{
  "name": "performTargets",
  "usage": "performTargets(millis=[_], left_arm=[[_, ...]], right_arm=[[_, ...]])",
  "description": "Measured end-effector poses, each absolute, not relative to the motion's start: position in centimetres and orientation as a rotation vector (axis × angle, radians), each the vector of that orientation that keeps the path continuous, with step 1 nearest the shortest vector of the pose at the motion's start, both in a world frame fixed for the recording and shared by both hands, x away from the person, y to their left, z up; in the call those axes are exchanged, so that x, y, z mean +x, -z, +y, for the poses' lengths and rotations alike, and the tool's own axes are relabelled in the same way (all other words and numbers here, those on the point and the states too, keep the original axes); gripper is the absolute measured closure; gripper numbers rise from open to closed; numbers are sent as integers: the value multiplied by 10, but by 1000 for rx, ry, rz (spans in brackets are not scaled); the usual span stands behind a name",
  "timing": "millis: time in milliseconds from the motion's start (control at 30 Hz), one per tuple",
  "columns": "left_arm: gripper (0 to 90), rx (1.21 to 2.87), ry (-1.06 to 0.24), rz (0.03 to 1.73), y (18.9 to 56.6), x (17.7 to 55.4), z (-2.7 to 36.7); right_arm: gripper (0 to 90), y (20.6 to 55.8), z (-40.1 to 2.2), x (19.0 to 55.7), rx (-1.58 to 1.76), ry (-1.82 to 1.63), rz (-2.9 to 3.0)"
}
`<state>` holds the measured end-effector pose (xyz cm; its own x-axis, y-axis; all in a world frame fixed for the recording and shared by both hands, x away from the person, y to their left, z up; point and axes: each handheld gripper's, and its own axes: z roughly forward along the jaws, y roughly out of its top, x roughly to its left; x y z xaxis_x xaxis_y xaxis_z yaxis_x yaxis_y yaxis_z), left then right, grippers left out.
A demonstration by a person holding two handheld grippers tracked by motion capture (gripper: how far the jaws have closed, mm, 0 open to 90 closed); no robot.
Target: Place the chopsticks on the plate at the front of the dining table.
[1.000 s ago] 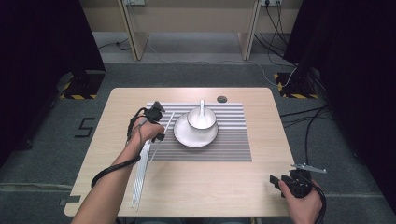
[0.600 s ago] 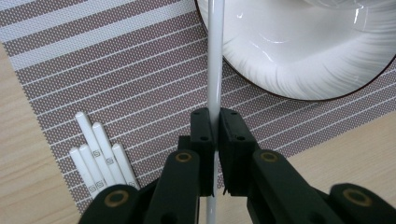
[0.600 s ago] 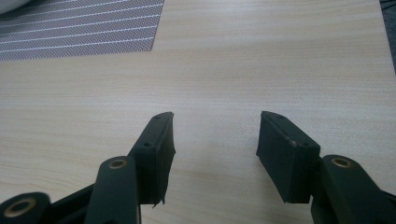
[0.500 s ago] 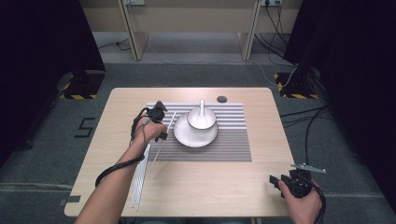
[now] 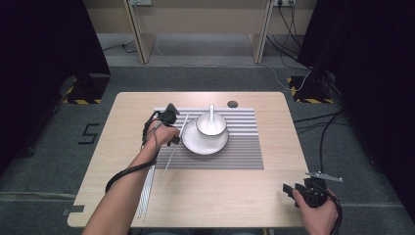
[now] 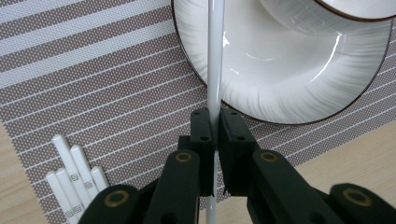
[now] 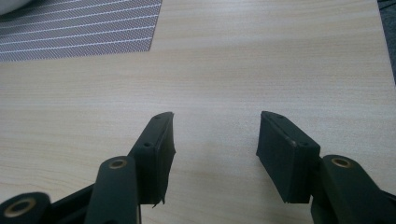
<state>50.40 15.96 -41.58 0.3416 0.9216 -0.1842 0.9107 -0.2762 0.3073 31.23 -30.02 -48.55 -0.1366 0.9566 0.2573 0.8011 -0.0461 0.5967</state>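
My left gripper [image 5: 174, 142] [image 6: 215, 119] is shut on a thin white chopstick [image 5: 182, 128] [image 6: 215, 56], which runs up between the jaws and crosses the left rim of a white plate [image 5: 205, 146] [image 6: 280, 88]. The plate stands on a striped placemat [image 5: 244, 152] and carries a white bowl [image 5: 211, 125] with a white spoon [image 5: 212, 113] in it. My right gripper [image 5: 289, 192] [image 7: 215, 140] is open over bare wood at the table's near right corner, with nothing between its jaws.
Several more white chopsticks [image 5: 146, 191] [image 6: 74, 172] lie in a bundle along the placemat's left edge, reaching toward the table's front. A small dark round fitting [image 5: 232, 104] sits in the tabletop behind the mat. Dark curtains flank the table.
My left gripper, with the chopstick in it, has shifted slightly right toward the plate. The right gripper has stayed where it was.
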Motion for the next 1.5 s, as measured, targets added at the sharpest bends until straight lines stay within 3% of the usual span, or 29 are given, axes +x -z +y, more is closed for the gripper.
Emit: performTargets(millis=[1500], left_arm=[[844, 2186, -26, 1616, 424, 531, 128]], right_arm=[[463, 487, -305, 314, 1896, -954, 1986]])
